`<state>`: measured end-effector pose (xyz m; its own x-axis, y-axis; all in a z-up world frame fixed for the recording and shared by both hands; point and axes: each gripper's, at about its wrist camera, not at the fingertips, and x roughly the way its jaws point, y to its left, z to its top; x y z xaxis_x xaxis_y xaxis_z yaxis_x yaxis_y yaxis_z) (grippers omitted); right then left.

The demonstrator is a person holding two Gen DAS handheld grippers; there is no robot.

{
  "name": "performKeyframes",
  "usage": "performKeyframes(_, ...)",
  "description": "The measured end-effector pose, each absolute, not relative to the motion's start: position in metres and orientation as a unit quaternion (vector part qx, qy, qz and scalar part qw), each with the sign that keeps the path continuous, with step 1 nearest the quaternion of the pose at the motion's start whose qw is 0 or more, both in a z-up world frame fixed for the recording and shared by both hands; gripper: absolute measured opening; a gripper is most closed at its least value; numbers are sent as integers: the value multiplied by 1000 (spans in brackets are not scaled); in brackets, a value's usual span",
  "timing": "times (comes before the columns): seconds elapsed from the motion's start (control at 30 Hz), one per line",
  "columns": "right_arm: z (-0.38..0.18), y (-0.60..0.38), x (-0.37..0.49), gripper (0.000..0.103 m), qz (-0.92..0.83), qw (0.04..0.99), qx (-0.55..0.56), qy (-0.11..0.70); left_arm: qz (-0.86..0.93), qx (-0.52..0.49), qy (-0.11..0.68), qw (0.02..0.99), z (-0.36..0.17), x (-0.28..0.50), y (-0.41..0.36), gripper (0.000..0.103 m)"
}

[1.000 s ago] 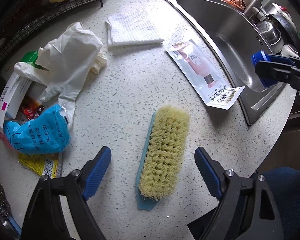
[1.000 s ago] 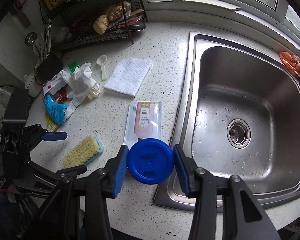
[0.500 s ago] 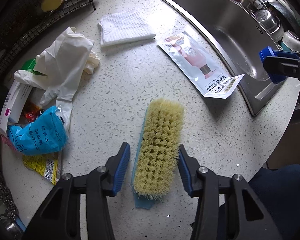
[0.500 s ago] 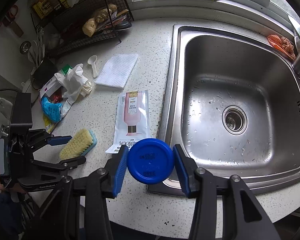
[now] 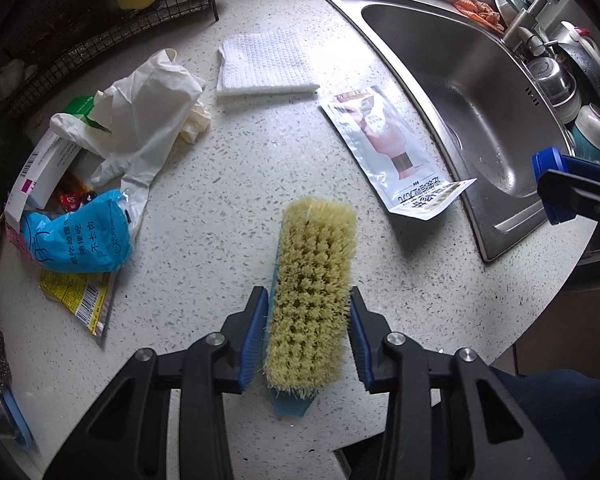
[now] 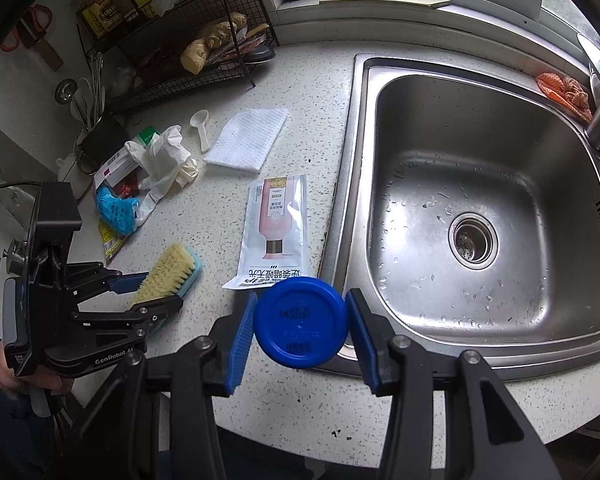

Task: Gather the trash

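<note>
My left gripper (image 5: 307,300) points down at the speckled counter, shut on a yellow-bristled scrub brush (image 5: 314,280) with a blue back, its pads pressing the bristle sides. The right wrist view shows that gripper (image 6: 156,290) and the brush (image 6: 172,266) at the left. My right gripper (image 6: 302,308) is shut on a round blue lid (image 6: 300,328) above the counter's front edge, beside the sink. A flat white-and-pink sachet (image 5: 396,152) lies between the brush and the sink. At the left a white glove (image 5: 140,120), a blue wrapper (image 5: 80,240), a yellow wrapper (image 5: 76,296) and a small box (image 5: 40,172) are heaped together.
A steel sink (image 6: 480,160) fills the right side, with an orange scourer (image 6: 564,90) at its back rim. A folded white cloth (image 6: 246,140) and a white spoon (image 6: 202,124) lie before a black wire rack (image 6: 180,60). A hand (image 6: 4,368) holds the left gripper.
The left gripper's jaws went from wide apart around the brush to closed on its sides. The right gripper kept the blue lid and drifted slightly towards the counter's front.
</note>
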<state>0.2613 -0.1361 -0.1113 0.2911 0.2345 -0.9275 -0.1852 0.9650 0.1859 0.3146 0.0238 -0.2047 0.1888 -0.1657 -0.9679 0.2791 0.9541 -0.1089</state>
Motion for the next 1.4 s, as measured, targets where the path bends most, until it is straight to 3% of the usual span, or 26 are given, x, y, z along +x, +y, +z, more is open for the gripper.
performKeyframes(0.37,-92,-152,238,43,155,818,27,553,-153,29,570,807,-126,292,-2,37)
performKeyframes(0.57,-84,-176,211,43,154,824,35,543,-163,14,563,810,-112,273,-40,37)
performKeyframes(1.03,-90,-238,115,43,136,824,50,548,-188,15,569,800,-124,177,-125,37)
performKeyframes(1.4,-144,-277,57,43,109,805,73,579,-212,32,612,761,-190,117,-180,37)
